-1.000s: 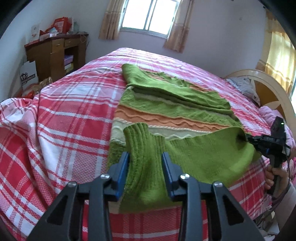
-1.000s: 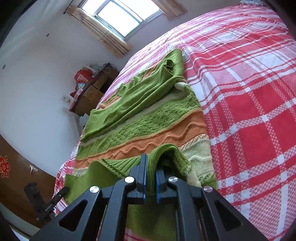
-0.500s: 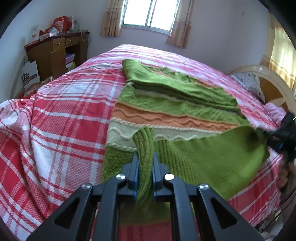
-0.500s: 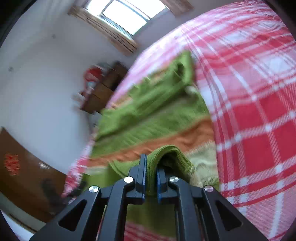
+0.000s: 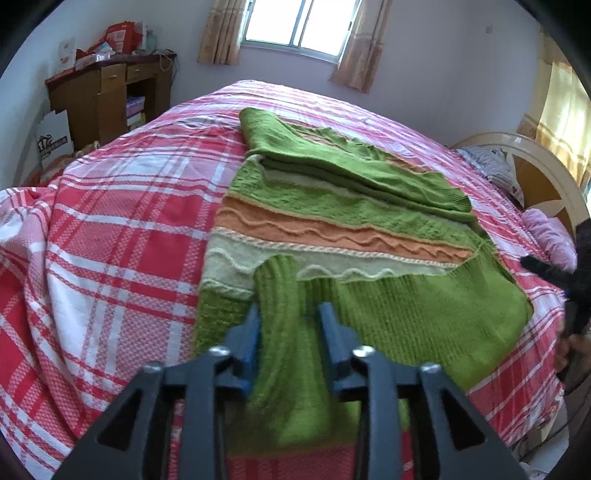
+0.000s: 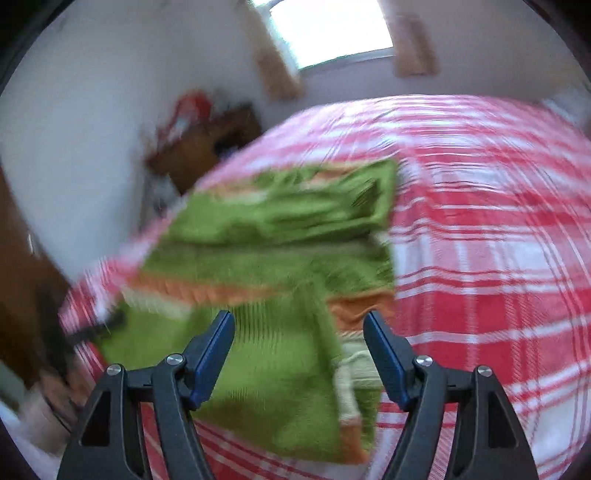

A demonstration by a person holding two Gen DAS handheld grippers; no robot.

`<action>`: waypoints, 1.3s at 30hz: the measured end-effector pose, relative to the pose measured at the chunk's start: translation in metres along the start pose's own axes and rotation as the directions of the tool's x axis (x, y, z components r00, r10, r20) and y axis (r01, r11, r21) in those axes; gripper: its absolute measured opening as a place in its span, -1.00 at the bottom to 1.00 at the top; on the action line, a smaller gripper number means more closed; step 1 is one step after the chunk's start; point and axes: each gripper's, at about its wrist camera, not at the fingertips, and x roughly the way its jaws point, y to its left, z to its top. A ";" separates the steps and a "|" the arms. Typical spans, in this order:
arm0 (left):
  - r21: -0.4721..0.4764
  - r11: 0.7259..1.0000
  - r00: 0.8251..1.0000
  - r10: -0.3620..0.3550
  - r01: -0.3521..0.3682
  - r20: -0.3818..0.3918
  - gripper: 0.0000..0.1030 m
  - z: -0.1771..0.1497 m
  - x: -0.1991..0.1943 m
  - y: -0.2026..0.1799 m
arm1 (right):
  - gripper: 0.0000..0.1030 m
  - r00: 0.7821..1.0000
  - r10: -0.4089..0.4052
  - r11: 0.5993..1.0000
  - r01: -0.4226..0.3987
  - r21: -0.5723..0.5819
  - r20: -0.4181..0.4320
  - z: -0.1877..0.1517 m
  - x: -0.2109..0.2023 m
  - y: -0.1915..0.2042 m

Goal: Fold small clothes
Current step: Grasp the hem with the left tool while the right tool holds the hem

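Observation:
A green knit sweater (image 5: 332,210) with orange and pale stripes lies flat on the red plaid bed cover (image 5: 110,240). Its ribbed lower part (image 5: 406,317) is folded up over the body. My left gripper (image 5: 290,326) hovers at the near edge. Its jaws are opening, and a ribbed green fold lies loose between them. In the blurred right wrist view the sweater (image 6: 258,236) spreads below my right gripper (image 6: 298,319). Those jaws are opening wide, and the pads touch nothing. At the right edge of the left wrist view, my right gripper (image 5: 535,267) shows only as a black shape.
A wooden desk (image 5: 110,92) with clutter stands at the far left by the wall. A window (image 5: 295,22) with curtains is behind the bed. A curved headboard (image 5: 535,166) and a pink pillow (image 5: 550,236) lie at the right. Plaid cover surrounds the sweater.
The left gripper pinched the ribbed fold half a second ago and has let it go. The right gripper released its green fold, opened wide, rose and rolled; its view is now level and blurred.

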 end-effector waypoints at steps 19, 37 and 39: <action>-0.014 1.000 1.000 0.002 -0.002 -0.011 -0.64 -0.007 -0.008 0.006 | -0.69 0.979 -0.195 0.977 0.188 -0.099 -0.057 -0.018 0.023 0.021; 0.000 0.999 0.994 0.038 -0.038 0.103 -0.78 0.040 -0.031 -0.010 | -0.70 0.980 -0.171 0.984 0.176 -0.041 0.099 0.020 -0.025 0.036; 0.008 0.998 0.992 0.056 -0.057 0.112 -0.78 0.055 -0.028 -0.014 | -0.70 0.977 -0.175 0.982 0.182 -0.046 0.124 0.031 -0.028 0.037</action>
